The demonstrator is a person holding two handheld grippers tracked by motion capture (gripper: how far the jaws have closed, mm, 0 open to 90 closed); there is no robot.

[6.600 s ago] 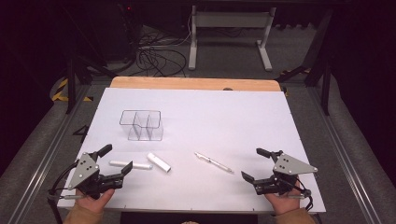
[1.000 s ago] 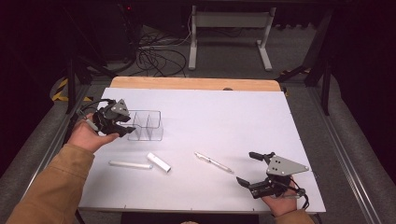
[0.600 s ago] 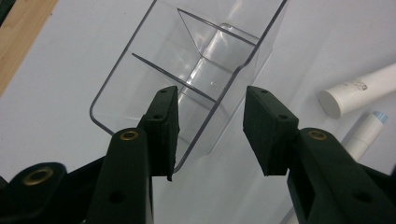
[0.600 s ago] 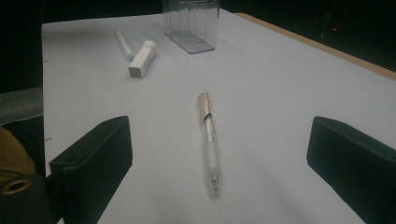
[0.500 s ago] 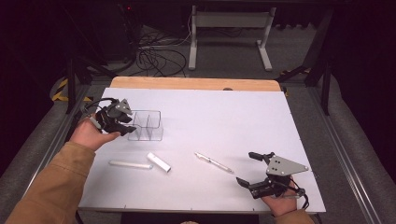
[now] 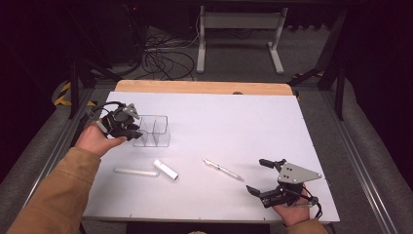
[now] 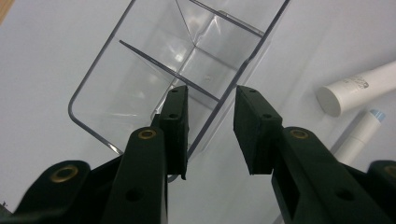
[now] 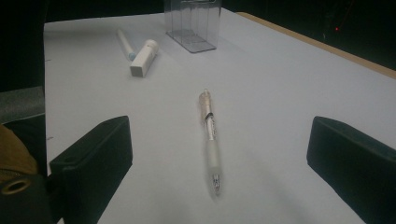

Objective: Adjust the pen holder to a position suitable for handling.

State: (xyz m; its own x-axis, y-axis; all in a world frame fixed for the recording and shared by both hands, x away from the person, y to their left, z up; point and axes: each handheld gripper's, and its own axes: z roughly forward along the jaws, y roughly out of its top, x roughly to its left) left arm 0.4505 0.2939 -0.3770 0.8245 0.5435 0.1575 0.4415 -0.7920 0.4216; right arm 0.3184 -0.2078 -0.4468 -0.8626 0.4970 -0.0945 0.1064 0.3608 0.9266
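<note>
A clear divided box stands at the left of the white table. My left gripper is at the box's near-left corner. In the left gripper view my left gripper straddles the rim of the box, one jaw inside and one outside. Its jaws have just been closing, with a gap still showing beside the thin wall. My right gripper rests open at the front right. A clear pen lies just ahead of my right gripper, untouched.
A short white tube and a thin white stick lie in front of the box, left of the pen. A wooden strip runs along the table's far edge. Cables and a stand are on the floor beyond.
My left hand has gone from the table's front left up to the box. Over the last second it has barely shifted, and its jaws have narrowed. The right gripper has stayed put.
</note>
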